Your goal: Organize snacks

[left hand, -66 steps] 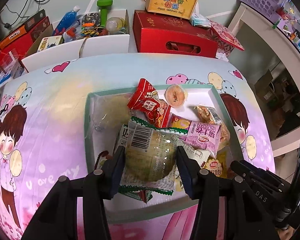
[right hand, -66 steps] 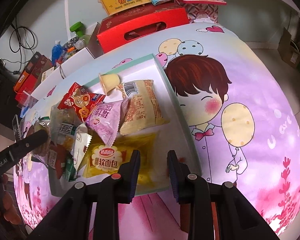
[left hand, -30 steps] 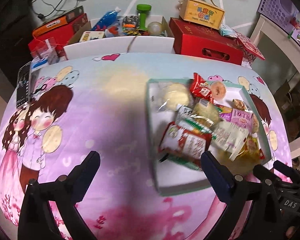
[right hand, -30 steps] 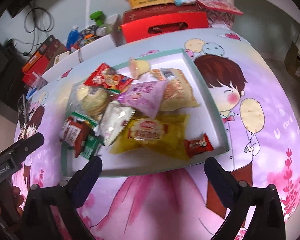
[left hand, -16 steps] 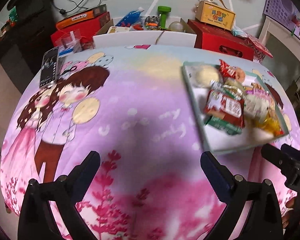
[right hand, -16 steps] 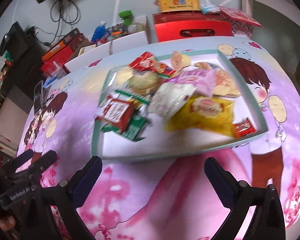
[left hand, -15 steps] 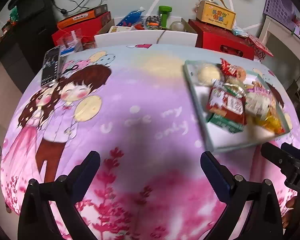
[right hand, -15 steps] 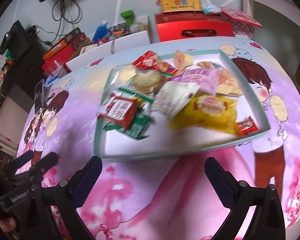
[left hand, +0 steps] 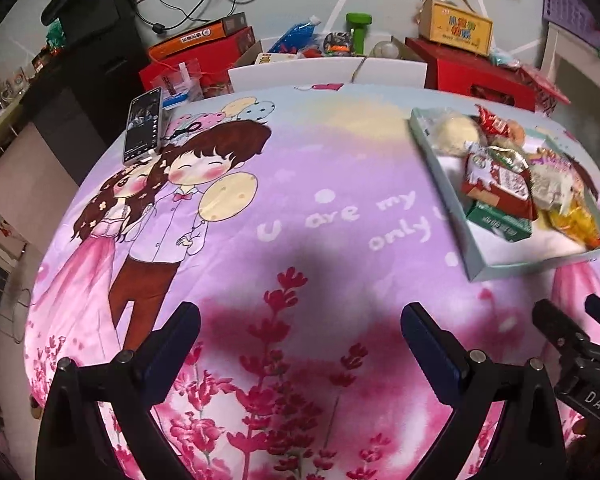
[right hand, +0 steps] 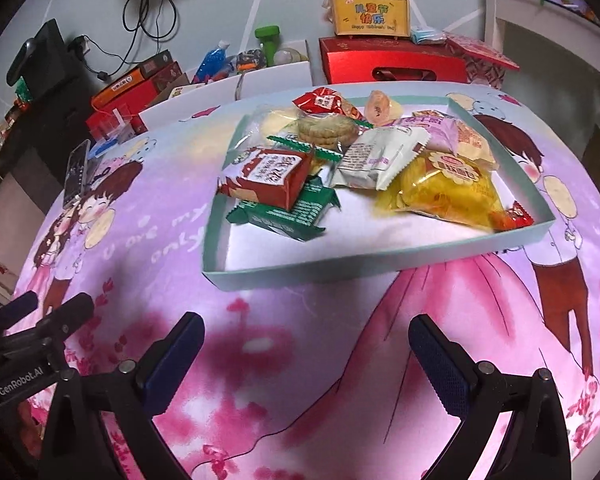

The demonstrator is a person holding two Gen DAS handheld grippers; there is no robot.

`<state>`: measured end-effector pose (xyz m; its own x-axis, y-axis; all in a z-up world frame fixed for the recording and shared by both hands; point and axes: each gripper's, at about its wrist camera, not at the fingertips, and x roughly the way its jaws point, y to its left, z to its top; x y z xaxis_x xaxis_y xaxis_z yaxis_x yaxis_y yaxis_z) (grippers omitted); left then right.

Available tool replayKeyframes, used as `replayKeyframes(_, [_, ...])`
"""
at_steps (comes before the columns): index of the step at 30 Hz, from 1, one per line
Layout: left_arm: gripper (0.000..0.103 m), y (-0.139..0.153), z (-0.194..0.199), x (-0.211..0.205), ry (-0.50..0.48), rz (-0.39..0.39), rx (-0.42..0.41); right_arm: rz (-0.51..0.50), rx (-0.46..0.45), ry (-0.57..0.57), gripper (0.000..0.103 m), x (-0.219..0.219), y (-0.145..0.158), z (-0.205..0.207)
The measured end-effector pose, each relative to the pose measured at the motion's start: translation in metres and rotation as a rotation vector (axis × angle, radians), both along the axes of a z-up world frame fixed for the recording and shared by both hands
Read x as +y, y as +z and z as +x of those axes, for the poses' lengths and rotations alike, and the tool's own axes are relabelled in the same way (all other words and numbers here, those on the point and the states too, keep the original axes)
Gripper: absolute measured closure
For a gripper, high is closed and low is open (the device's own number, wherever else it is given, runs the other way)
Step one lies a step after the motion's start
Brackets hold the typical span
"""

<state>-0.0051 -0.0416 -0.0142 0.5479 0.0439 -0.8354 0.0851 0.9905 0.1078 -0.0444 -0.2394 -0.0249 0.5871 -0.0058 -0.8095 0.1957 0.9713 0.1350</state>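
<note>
I note both grippers pulled back from tray (right hand: 380,268); left gripper (left hand: 300,344), right gripper (right hand: 306,344) jaws now spread, empty. Snacks (right hand: 284,176) all in tray; task looks finished.

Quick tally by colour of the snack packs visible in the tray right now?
Red packs: 3
Green pack: 1
White pack: 1
Yellow pack: 1
Pink pack: 1
Orange pack: 1
Clear packs: 2
Jelly cup: 1
Total: 11 visible
</note>
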Motion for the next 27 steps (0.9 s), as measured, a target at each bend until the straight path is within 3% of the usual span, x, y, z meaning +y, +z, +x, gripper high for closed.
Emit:
replayKeyframes(14, [0.003, -0.003, 0.001, 0.005, 0.008, -0.046, 0.001, -0.067, -0.034, -0.034, 0.000, 0.001, 0.005, -0.008])
replayKeyframes(27, [0.003, -0.007, 0.001, -0.002, -0.027, -0.030, 0.013, -0.103, -0.054, -0.046, 0.000, 0.004, 0.009, -0.012])
